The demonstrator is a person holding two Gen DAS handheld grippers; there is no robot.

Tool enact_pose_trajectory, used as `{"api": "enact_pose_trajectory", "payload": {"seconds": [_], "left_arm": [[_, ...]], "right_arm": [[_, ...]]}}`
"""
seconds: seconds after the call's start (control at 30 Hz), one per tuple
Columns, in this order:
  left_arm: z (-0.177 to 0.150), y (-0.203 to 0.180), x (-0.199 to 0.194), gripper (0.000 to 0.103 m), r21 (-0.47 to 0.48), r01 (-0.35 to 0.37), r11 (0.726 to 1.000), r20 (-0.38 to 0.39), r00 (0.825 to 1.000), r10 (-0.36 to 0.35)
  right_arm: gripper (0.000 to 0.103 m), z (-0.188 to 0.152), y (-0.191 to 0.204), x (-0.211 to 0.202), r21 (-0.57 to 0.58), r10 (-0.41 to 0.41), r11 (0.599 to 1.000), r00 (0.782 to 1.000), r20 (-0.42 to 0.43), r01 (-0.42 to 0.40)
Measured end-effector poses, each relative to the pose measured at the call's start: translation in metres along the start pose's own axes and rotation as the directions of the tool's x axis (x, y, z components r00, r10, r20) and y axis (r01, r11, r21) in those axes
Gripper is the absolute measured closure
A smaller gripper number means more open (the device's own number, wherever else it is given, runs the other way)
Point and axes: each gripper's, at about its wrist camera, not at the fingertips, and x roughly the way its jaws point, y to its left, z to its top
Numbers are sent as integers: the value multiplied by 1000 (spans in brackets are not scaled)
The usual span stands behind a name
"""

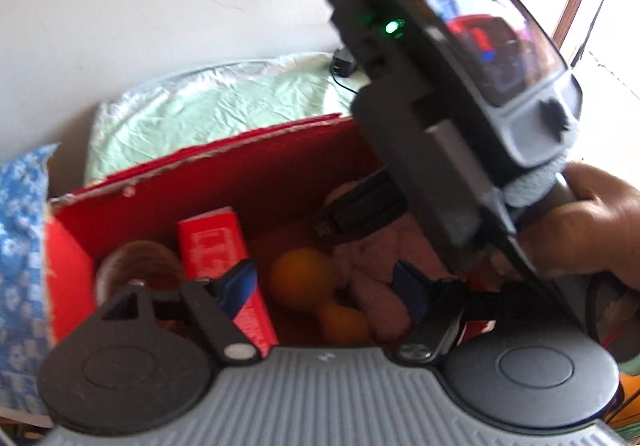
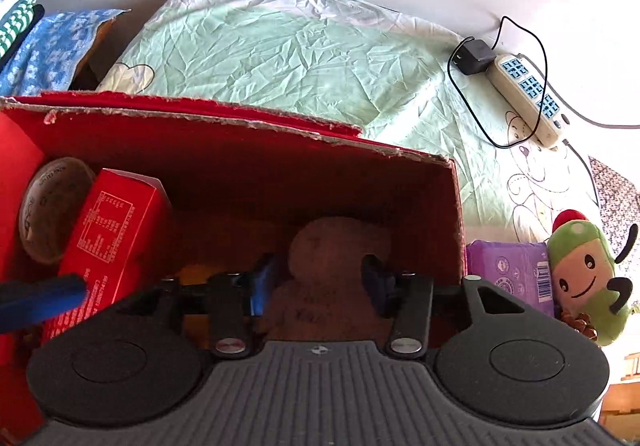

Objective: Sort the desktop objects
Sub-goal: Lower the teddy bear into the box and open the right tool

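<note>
A red cardboard box (image 1: 248,174) (image 2: 280,150) stands on the green sheet. Inside lie a red carton (image 1: 216,246) (image 2: 108,230), a round brown lidded jar (image 1: 136,262) (image 2: 52,206), two oranges (image 1: 300,278), and a pinkish-brown plush toy (image 1: 380,266) (image 2: 332,266). My left gripper (image 1: 324,286) is open above the oranges, holding nothing. My right gripper (image 2: 318,282) is open, its fingers on either side of the plush toy; contact is unclear. The right gripper's body (image 1: 452,94) fills the upper right of the left wrist view.
A green peapod plush (image 2: 588,278) and a purple packet (image 2: 508,270) lie right of the box. A power strip (image 2: 528,94) with a black adapter (image 2: 472,54) and cables lies at the back right. Blue patterned cloth (image 2: 52,46) (image 1: 20,246) is at the left.
</note>
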Motion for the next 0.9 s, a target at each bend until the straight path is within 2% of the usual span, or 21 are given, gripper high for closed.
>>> {"api": "enact_pose_trajectory", "payload": {"seconds": [0.1,0.17,0.23,0.33,0.37,0.43,0.6,0.7,0.8,0.9], "left_arm": [[-6,9,-5,27,-3,-21,1000,-1,1000,21],[-10,15,-9,25,-18,-26,999,1,1000,26],[-12,22,-12,21,-42,-20,999,4,1000,20],[-14,24,-16,21,-54,-17,998,12,1000,17],[-15,24,-17,21,-54,-17,998,16,1000,18],[-15,23,-20,19,-51,-13,999,24,1000,14],[-13,15,-19,17,-36,-16,999,26,1000,17],[-13,11,-17,17,-38,-13,999,23,1000,14],[-11,8,-10,17,-50,-6,999,19,1000,7],[-5,0,-5,17,-56,-35,998,28,999,37]], "right_arm": [[59,0,2,17,30,-13,999,999,-53,15],[58,0,4,22,39,-31,999,998,-55,33],[42,2,2,23,64,25,998,997,-67,-20],[41,3,-6,30,122,89,990,990,-108,-76],[41,1,-12,34,158,137,981,982,-129,-116],[47,-1,-26,42,234,216,956,964,-156,-176],[48,-4,-29,30,193,247,955,963,-107,-224],[51,-5,-38,11,200,250,950,968,-34,-238],[52,-11,-50,-8,219,295,930,955,38,-296],[57,-19,-51,-24,209,279,932,954,110,-297]]}}
